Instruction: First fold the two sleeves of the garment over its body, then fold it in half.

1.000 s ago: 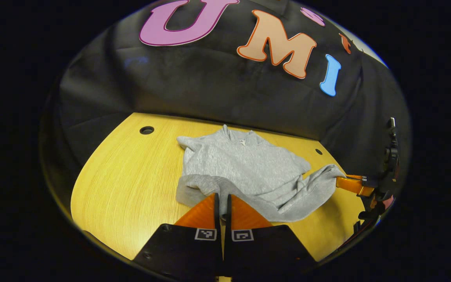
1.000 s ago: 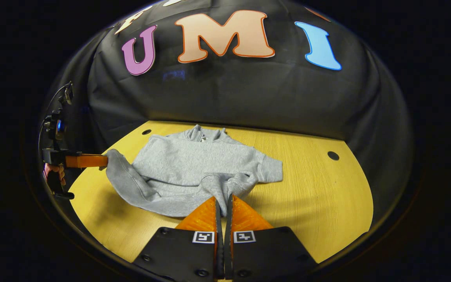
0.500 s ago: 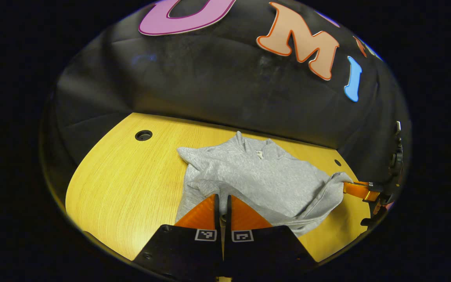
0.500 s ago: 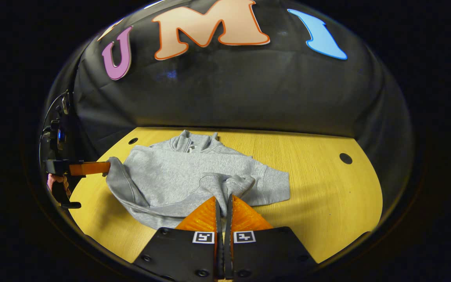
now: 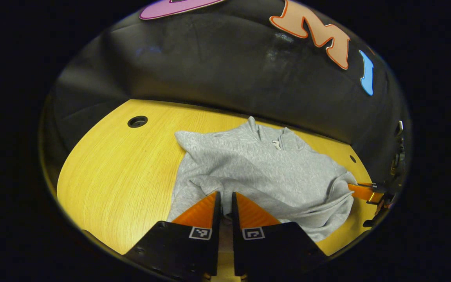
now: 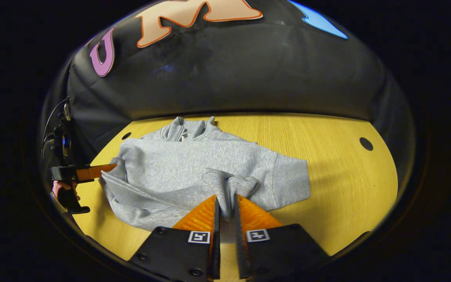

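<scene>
A grey sweatshirt [image 5: 264, 168] lies on the yellow wooden table [image 5: 123, 168], collar [image 5: 272, 135] at the far side. Its near edge is bunched and drawn up over the body. My left gripper [image 5: 225, 192] sits low at the near left part, fingers parted a little with a fold of cloth between them. In the right gripper view the sweatshirt [image 6: 194, 160] spreads wide, and my right gripper [image 6: 225, 196] has a ribbed fold in its narrow gap. The left gripper [image 6: 110, 167] touches the cloth's left edge. The right gripper [image 5: 350, 186] meets the cloth's right edge.
The table [image 6: 335, 172] has round cable holes at the far left [image 5: 137, 121] and far right [image 6: 365, 143]. Black cloth walls close off the back and sides. A hand [image 6: 63, 188] holds the left gripper at the table's left rim.
Both grippers moved forward toward the collar, carrying the near edge over the body and then lowering. The gap between each gripper's fingers has widened slightly.
</scene>
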The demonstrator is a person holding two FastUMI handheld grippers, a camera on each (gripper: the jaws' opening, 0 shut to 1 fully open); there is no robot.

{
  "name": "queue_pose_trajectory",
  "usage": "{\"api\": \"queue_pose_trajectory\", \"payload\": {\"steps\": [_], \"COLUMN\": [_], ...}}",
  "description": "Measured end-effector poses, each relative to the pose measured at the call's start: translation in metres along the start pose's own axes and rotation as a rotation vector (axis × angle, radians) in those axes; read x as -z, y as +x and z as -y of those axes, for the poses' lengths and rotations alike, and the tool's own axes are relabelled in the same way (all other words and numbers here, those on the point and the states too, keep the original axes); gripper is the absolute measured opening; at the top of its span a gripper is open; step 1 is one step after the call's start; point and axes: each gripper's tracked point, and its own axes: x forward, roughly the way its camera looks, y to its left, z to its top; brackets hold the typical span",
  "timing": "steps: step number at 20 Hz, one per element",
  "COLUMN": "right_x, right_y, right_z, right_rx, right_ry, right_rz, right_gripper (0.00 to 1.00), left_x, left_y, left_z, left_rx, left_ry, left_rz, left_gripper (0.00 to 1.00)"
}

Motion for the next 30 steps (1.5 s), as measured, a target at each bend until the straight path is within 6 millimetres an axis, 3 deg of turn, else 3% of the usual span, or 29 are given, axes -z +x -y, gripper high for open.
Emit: {"api": "queue_pose_trajectory", "payload": {"steps": [1, 2, 4, 6, 7, 10, 11, 12, 16, 18, 19, 22, 24, 27, 30], "right_x": [-0.002, -0.001, -0.003, -0.003, -0.003, -0.014, -0.021, -0.029, -0.049, -0.058, -0.061, -0.063, -0.063, -0.053, -0.033], "right_y": [0.0, -0.001, -0.001, -0.002, -0.005, -0.019, -0.028, -0.038, -0.077, -0.106, -0.122, -0.173, -0.204, -0.246, -0.259], "right_z": [0.004, 0.007, 0.018, 0.022, 0.021, 0.018, 0.015, 0.009, -0.01, -0.018, -0.023, -0.043, -0.058, -0.081, -0.105], "right_rx": [0.004, 0.004, 0.03, 0.027, 0.019, 0.015, 0.01, 0.006, -0.012, -0.006, -0.004, -0.006, -0.004, -0.003, -0.016], "right_ry": [0.001, 0.014, 0.05, 0.113, 0.147, 0.151, 0.141, 0.133, 0.089, 0.031, 0.002, -0.041, -0.052, -0.056, 0.017], "right_rz": [0.004, 0.001, -0.001, -0.009, -0.015, 0.02, 0.045, 0.068, 0.127, 0.165, 0.181, 0.227, 0.267, 0.31, 0.301], "right_gripper": [0.23, 0.36, 0.53, 0.87, 0.98, 0.94, 0.97, 0.94, 0.97, 0.93, 0.97, 0.94, 0.98, 0.94, 0.97], "left_x": [0.002, 0.0, -0.001, -0.002, -0.005, -0.022, -0.029, -0.036, -0.051, -0.057, -0.059, -0.051, -0.044, -0.028, -0.016], "left_y": [-0.001, -0.001, -0.002, -0.003, -0.004, -0.017, -0.023, -0.033, -0.08, -0.109, -0.123, -0.165, -0.193, -0.228, -0.249], "left_z": [-0.003, -0.002, -0.003, -0.006, -0.008, -0.005, -0.003, -0.002, 0.016, 0.021, 0.023, 0.031, 0.036, 0.032, 0.019], "left_rx": [0.007, 0.019, 0.027, 0.002, -0.014, -0.029, -0.028, -0.026, 0.046, 0.065, 0.078, 0.116, 0.136, 0.129, 0.079], "left_ry": [0.007, 0.008, 0.014, 0.037, 0.051, 0.078, 0.09, 0.104, 0.16, 0.178, 0.181, 0.178, 0.163, 0.154, 0.166], "left_rz": [-0.006, -0.007, -0.007, -0.008, -0.003, 0.042, 0.057, 0.072, 0.092, 0.106, 0.114, 0.103, 0.112, 0.122, 0.139], "left_gripper": [0.17, 0.3, 0.34, 0.43, 0.52, 0.83, 0.86, 0.93, 0.94, 0.94, 0.94, 0.94, 0.94, 0.94, 0.94]}}
